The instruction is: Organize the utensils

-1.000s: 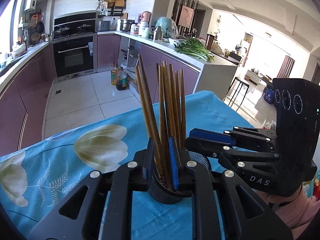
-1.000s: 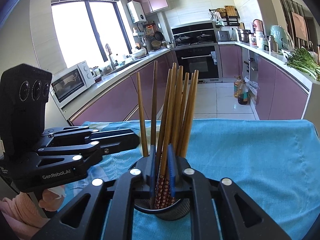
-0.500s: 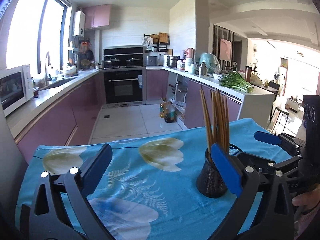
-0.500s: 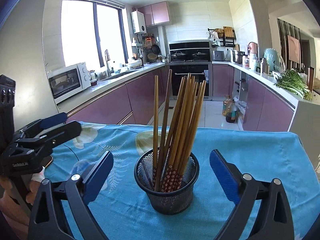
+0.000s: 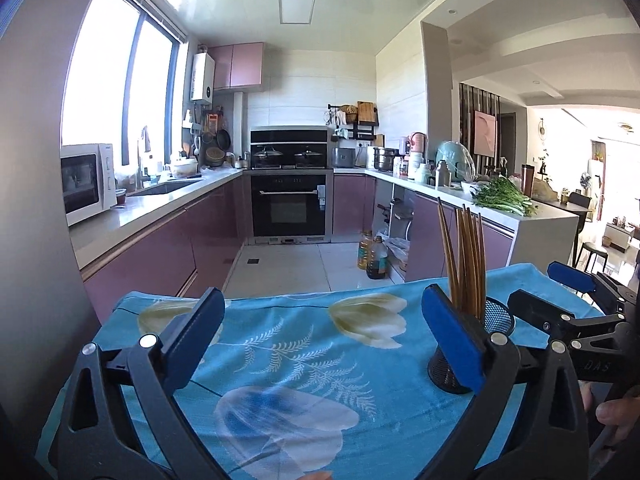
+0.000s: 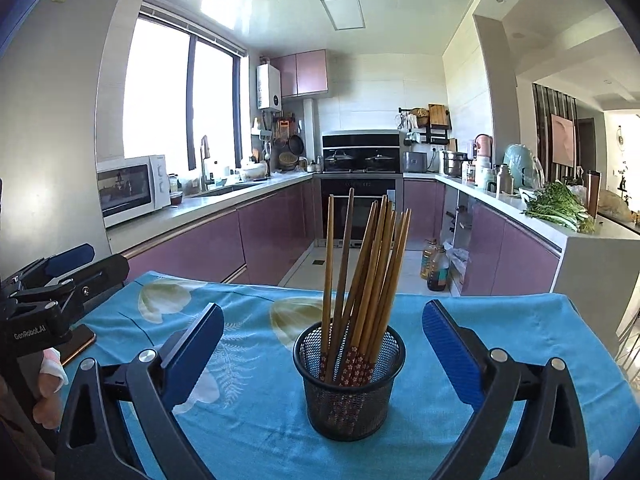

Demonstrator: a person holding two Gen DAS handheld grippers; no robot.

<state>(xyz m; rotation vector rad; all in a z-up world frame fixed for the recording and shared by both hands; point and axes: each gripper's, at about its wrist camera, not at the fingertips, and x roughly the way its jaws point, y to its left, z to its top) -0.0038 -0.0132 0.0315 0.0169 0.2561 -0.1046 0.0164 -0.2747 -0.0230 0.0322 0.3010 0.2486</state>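
Here we hold both grippers spread wide with nothing between their blue pads. The jaws of each have just been opening, and they now stand clear of the chopsticks. In the right wrist view, the right gripper (image 6: 322, 352) faces the black mesh holder (image 6: 349, 384), which stands upright on the blue floral tablecloth (image 6: 500, 320) between and a little beyond the two pads, touching neither. A bundle of wooden chopsticks (image 6: 368, 272) stands in the holder, tips up and fanned slightly, their patterned red ends down inside the mesh. At the left edge of that view we see the left gripper (image 6: 76, 264), also parted, held over the cloth's left side, with our fingers (image 6: 50, 372) wrapped round its handle. A phone (image 6: 78, 344) lies flat on the cloth just beneath it.

From the left wrist view, the left gripper (image 5: 320, 320) points across bare cloth towards the kitchen, and the holder (image 5: 470, 344) sits off to its right, partly hidden behind the right-hand pad (image 5: 452, 340). The right gripper (image 5: 560, 284) shows beyond the holder at the right edge. Behind the table we see an oven (image 5: 290, 204), a microwave (image 5: 86, 180) on the counter and a bunch of greens (image 5: 502, 198) on the right-hand worktop.
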